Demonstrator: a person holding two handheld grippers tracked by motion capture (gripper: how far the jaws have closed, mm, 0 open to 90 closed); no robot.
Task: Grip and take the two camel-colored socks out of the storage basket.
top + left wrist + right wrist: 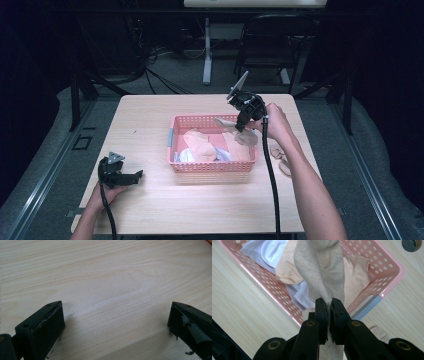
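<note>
A pale wooden desk point(150, 205) stands in a dark room, with a black chair point(270, 45) behind it. The right tongs point(329, 305) are pinched narrow on a beige sock point(319, 270), which hangs over the right end of a pink perforated basket point(212, 167) at the desk's middle. In the basket lie more socks, peach point(287, 271), white point(273, 248) and pale lavender point(253, 250). On the desk just right of the basket lie what seem to be a few more beige socks point(280, 155). The left tongs point(116, 315) rest at the desk's near left corner, spread wide over bare wood, well apart from the basket.
</note>
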